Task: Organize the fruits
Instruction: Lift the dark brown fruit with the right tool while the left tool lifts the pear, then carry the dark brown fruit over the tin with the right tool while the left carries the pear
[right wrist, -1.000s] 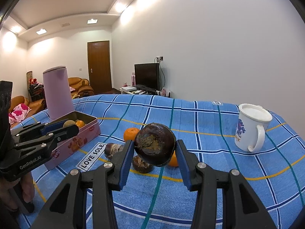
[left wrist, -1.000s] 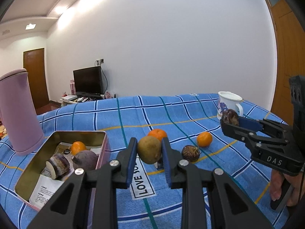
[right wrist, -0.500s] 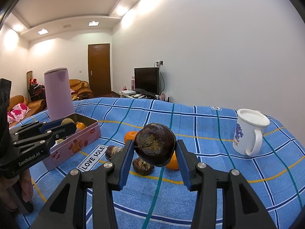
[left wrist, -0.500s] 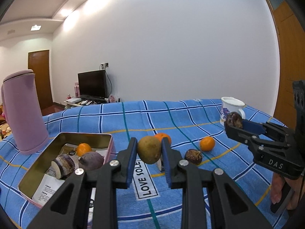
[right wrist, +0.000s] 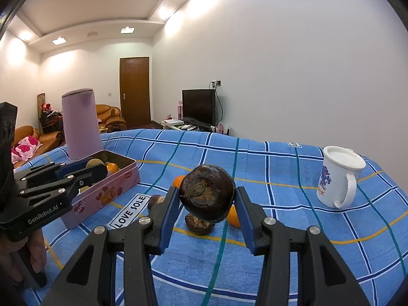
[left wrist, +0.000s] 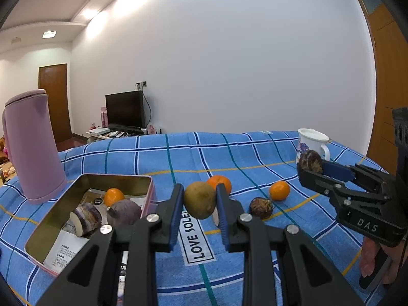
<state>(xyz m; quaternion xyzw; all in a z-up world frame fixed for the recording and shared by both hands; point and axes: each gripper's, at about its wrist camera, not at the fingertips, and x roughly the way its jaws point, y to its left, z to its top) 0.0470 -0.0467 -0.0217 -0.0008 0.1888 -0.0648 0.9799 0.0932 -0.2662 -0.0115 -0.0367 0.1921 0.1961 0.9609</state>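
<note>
My left gripper (left wrist: pixel 199 200) is shut on a yellow-brown round fruit (left wrist: pixel 199 199), held above the blue checked cloth just right of the open pink tin (left wrist: pixel 84 178). The tin holds a small orange (left wrist: pixel 113 195), a purple round fruit (left wrist: pixel 125 210) and a cut purple piece (left wrist: pixel 85 218). My right gripper (right wrist: pixel 207 195) is shut on a dark brown round fruit (right wrist: pixel 207 193), held in the air over the cloth. On the cloth lie two oranges (left wrist: pixel 279 190) (left wrist: pixel 219 181) and a dark brown fruit (left wrist: pixel 260 207). The right gripper also shows in the left wrist view (left wrist: pixel 309 164), the left gripper in the right wrist view (right wrist: pixel 95 168).
A tall pink jug (left wrist: pixel 32 145) stands behind the tin at the left. A white mug (right wrist: pixel 338 177) stands at the far right of the cloth. A "LOVE SOLE" label (left wrist: pixel 196 234) is sewn on the cloth between tin and fruits.
Both grippers have risen slightly with their fruits still held. The left wrist view has swung a little to the left. The fruits on the cloth have not moved.
</note>
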